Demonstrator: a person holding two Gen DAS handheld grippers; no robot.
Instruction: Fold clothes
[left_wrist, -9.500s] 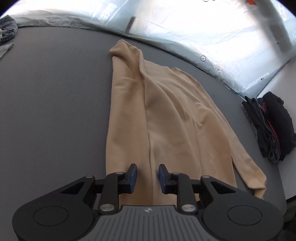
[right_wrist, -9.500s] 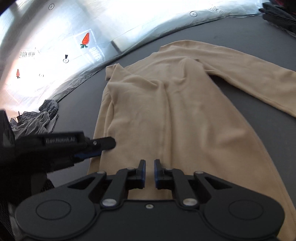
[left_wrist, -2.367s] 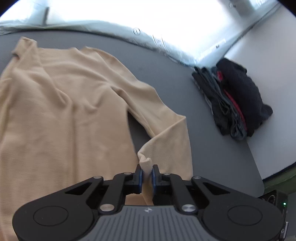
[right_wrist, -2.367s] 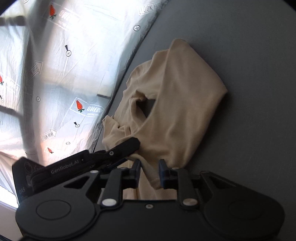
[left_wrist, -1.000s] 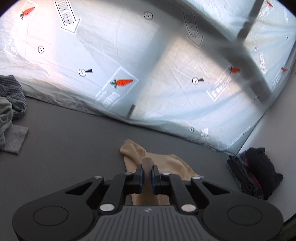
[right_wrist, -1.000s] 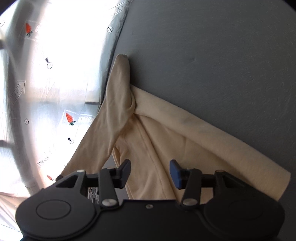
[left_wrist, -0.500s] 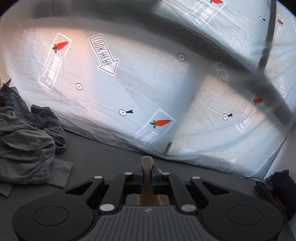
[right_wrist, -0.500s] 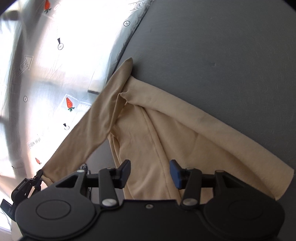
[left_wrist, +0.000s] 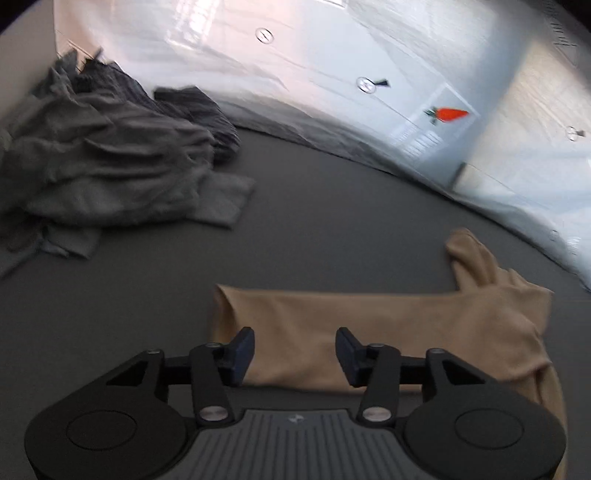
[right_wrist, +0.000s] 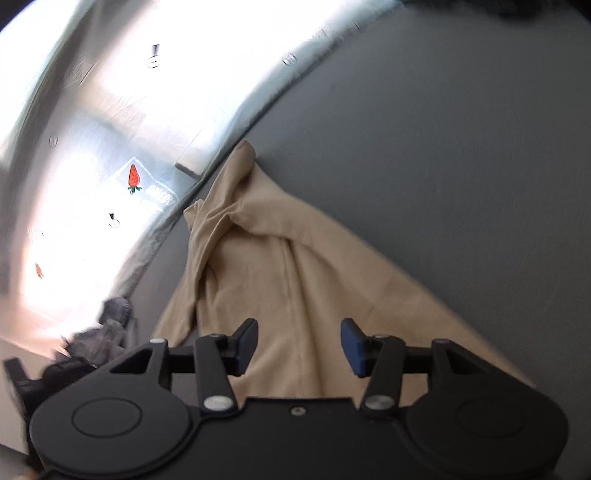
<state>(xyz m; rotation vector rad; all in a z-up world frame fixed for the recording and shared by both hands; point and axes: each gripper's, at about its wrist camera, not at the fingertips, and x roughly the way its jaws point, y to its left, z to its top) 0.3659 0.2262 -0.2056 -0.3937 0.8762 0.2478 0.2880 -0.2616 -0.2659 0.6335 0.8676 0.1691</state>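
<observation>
Left gripper (left_wrist: 294, 350) fingers are opening, nothing clamped, the sleeve (left_wrist: 332, 332) laid flat below; right gripper (right_wrist: 298, 345) fingers apart over the sweater (right_wrist: 280, 280) near the table's (right_wrist: 461, 166) back edge. Folding looks barely begun.

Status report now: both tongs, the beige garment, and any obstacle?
Left tongs opening, nothing gripped. Right tongs open, empty. Beige garment lies on grey table, sleeve laid across. Grey clothes pile off to the side, not in the way.
</observation>
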